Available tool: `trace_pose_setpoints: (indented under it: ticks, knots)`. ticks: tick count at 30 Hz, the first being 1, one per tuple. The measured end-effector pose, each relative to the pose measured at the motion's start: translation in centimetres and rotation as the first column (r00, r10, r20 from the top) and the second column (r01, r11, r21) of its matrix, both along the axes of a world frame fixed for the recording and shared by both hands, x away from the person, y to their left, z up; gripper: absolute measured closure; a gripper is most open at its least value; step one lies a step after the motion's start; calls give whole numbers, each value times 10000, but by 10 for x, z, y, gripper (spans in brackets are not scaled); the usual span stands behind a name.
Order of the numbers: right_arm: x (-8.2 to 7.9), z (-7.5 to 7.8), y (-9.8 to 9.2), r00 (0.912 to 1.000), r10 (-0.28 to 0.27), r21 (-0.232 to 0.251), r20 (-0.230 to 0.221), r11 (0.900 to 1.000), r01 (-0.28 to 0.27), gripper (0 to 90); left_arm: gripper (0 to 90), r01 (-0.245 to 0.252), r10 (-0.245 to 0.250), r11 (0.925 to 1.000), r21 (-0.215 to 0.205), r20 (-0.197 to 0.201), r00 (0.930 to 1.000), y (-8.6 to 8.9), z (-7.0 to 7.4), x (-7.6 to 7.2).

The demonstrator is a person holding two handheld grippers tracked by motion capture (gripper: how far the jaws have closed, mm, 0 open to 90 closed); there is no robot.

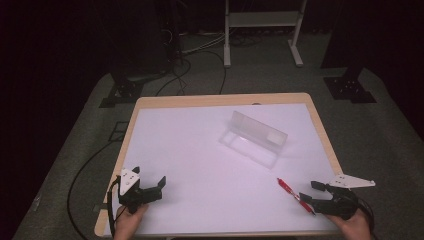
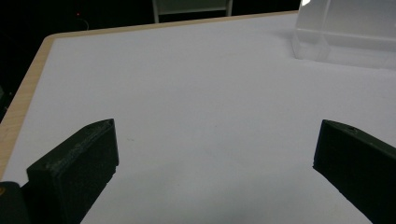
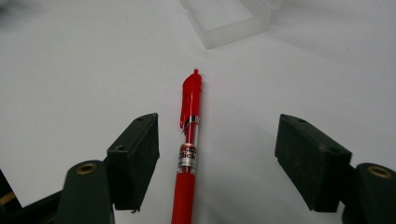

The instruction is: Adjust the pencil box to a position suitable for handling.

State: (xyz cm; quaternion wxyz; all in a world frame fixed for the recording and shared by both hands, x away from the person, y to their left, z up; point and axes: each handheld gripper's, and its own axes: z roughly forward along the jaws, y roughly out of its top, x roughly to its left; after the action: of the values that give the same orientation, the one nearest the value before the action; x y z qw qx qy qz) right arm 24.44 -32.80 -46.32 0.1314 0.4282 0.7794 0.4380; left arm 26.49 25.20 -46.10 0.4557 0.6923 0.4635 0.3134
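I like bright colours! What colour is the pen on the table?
Red; the pen shows best in the right gripper view.

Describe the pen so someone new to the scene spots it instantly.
Start at the white table and go to its near right corner, where the right tongs sit open. The red pen lies flat on the surface between their jaws, not gripped. It is the one red item; its neighbour, the clear plastic case, stands open further back toward the middle.
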Motion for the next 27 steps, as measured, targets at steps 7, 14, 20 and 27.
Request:
trace_pose_setpoints:
  ticks: [7,14,20,27]
  knots:
    - [6,14,10,9996,174,121,233,9998,-177,270,0,-48,48,10000,-49,43,10000,0,0,-1]
    - [18,28,23,9987,378,118,334,9992,-382,269,0,24,-25,10000,58,150,9999,-1,0,-3]
    - [35,40,37,9954,798,-245,525,9966,-786,270,0,50,-51,10000,53,124,9999,-1,0,-2]
    - [56,51,54,9915,1211,-589,473,9912,-1182,270,0,99,-99,9999,-18,107,9999,0,0,-2]
